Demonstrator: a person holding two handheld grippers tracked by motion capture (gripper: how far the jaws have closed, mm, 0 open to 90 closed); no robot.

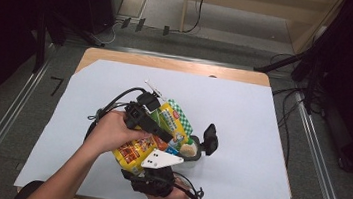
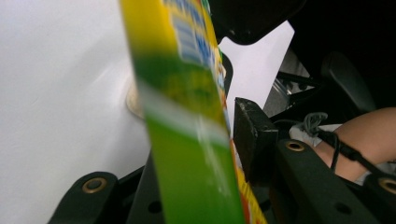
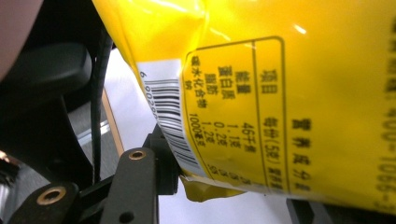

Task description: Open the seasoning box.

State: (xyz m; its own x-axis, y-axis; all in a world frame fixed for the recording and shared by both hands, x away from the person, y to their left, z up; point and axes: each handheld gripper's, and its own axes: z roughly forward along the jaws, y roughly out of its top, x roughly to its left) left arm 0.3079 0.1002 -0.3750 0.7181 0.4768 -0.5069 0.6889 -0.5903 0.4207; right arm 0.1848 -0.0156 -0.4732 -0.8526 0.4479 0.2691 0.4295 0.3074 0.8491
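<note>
Above the white sheet point(image 1: 240, 137) covering the table, a yellow-and-green snack bag point(image 1: 152, 137) is held between both grippers. From the near edge the right gripper point(image 1: 156, 175) has its jaws clamped on the bag's lower yellow end, barcode showing in the right gripper view. At the bag's upper side the left gripper point(image 1: 149, 121) pinches the green edge, jaws closed on it. A small bowl point(image 1: 189, 151) sits just beside the bag

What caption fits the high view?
Two handheld grippers hold a yellow-green snack bag above a white-covered table.
</note>
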